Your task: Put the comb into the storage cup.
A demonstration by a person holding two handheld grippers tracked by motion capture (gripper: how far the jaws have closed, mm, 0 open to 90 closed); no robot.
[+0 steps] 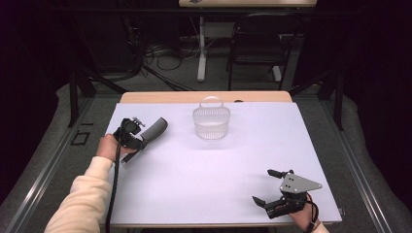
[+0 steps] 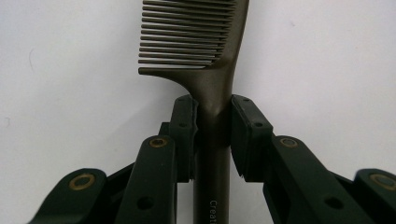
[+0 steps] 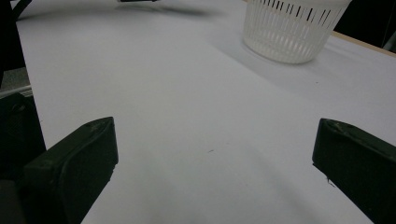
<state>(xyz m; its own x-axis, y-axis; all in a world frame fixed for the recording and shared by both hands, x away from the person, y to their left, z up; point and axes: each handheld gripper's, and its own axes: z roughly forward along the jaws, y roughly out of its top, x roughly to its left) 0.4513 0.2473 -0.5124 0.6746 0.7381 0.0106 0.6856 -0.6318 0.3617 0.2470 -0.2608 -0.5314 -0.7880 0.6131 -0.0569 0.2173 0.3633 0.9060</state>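
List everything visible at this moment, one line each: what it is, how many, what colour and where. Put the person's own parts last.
Plastic comb with fine teeth: one, dark grey-brown, left side of the table, its handle clamped in the left hand-held gripper.
Slotted plastic basket with a hoop handle: one, white, upright at the far middle of the table.
Table with a white top sheet: one, wooden edge at the far side.
Folding chair: one, black, on the floor beyond the table.
Left hand-held gripper: one, black, shut on the comb.
Right hand-held gripper: one, black with a grey plate, near right corner, jaws wide apart and holding nothing.
Sleeve: one, cream, lower left.
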